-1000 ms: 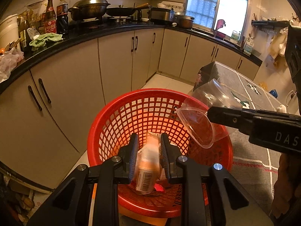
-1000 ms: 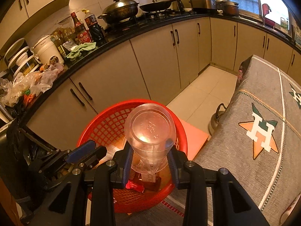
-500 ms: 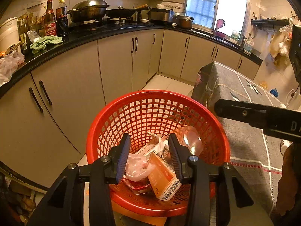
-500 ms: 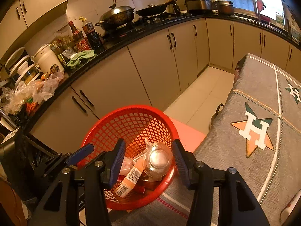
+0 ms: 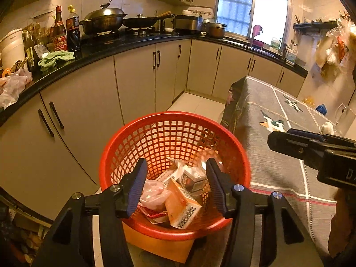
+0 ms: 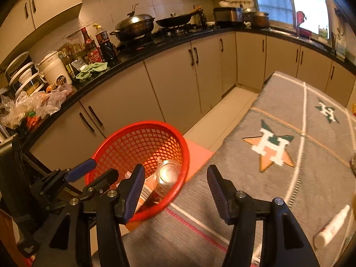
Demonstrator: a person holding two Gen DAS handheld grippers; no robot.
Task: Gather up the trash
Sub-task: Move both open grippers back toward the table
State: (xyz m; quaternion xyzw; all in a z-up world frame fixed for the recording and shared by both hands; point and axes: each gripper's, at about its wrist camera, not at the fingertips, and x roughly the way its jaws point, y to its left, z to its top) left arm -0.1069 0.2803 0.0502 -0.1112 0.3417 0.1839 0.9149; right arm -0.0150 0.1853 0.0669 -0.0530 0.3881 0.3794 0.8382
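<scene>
Lying in red mesh basket (image 5: 155,138): orange carton (image 5: 182,207), clear cup (image 6: 168,173); both jaws just opened, empty.

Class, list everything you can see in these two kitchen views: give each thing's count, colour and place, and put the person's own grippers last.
basket: one, red, on the floor beside the table.
carton: one, orange, in the basket.
clear cup: one, transparent, in the basket.
plastic bag: one, pinkish, in the basket.
tablecloth: one, grey with star motifs, covering the table.
white tube: one, lying on the tablecloth.
wok: one, dark, on the stove.
green cloth: one, on the black counter.
left gripper: open, empty, over the basket.
right gripper: open, empty, by the basket rim.
</scene>
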